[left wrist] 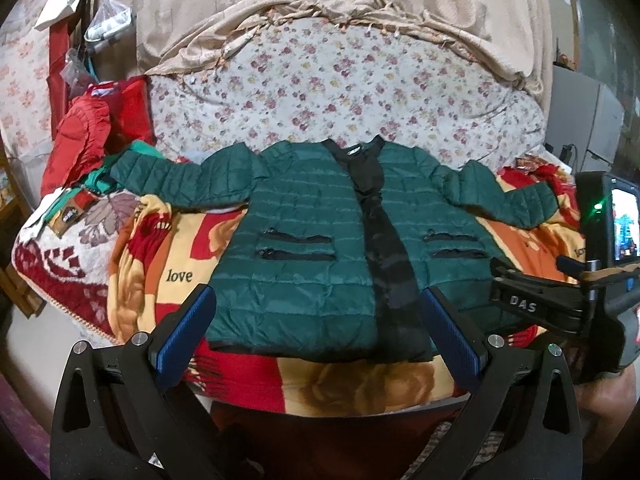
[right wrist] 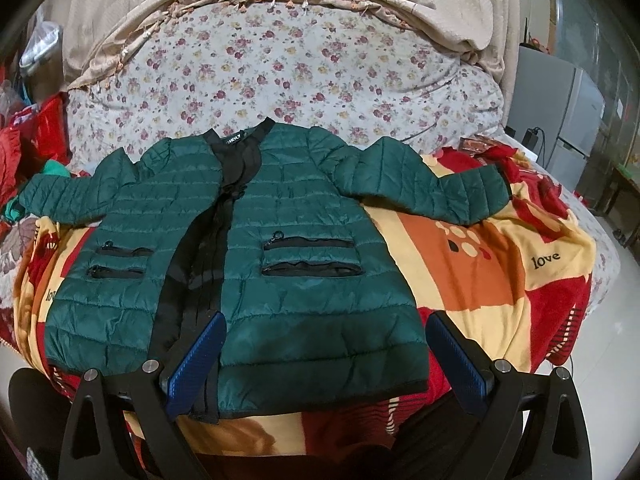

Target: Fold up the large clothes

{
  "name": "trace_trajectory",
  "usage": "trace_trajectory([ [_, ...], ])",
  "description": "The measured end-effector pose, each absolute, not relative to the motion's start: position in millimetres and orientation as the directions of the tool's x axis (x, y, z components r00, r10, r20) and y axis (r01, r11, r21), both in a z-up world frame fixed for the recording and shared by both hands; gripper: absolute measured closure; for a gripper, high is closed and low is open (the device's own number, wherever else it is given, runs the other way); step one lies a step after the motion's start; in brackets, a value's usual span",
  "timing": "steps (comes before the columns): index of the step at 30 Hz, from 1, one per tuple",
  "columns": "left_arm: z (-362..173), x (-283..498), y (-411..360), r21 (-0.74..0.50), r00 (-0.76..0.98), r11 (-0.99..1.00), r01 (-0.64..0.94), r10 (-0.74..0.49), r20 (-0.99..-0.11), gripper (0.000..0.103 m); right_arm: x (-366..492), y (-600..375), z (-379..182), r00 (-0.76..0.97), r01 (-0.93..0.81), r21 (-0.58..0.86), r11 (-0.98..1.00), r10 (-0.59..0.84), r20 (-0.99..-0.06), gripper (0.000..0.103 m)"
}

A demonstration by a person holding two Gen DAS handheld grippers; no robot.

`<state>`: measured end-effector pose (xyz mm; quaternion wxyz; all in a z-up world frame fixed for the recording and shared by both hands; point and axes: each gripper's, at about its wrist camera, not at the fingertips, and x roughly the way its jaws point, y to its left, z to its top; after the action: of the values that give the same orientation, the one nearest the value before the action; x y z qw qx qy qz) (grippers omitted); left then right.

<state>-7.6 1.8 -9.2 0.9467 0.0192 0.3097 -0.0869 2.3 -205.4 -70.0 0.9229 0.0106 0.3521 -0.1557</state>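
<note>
Both tongs gape empty: left gripper (left wrist: 318, 326) and right gripper (right wrist: 322, 354) hover at the hem, 6 o'clock of the dark green quilted puffer jacket (right wrist: 240, 240). It lies flat, front up, sleeves spread to 9 and 3 o'clock, on a red-and-yellow patterned fleece blanket (right wrist: 480, 248). Judged light, soft, slippery-shelled; best pinched at a hem corner or sleeve cuff (right wrist: 486, 196).

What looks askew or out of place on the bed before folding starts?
The green quilted jacket lies flat, sleeves spread, but its black front placket is rumpled and runs slanted rather than straight. A heap of red and green clothes is piled beside its sleeve at the blanket's edge. Both grippers are open, holding nothing.
</note>
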Motion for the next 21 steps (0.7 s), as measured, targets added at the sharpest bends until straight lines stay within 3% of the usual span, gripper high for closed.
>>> trace_trajectory([
  [21, -14.1, -0.6, 10.2, -0.007, 0.774, 0.990, 0.140, -0.113, -0.624, 0.001, 6.5, -202.1, -75.7, 0.691, 0.283, -0.092, 0.955, -0.269, -0.671, 0.004],
])
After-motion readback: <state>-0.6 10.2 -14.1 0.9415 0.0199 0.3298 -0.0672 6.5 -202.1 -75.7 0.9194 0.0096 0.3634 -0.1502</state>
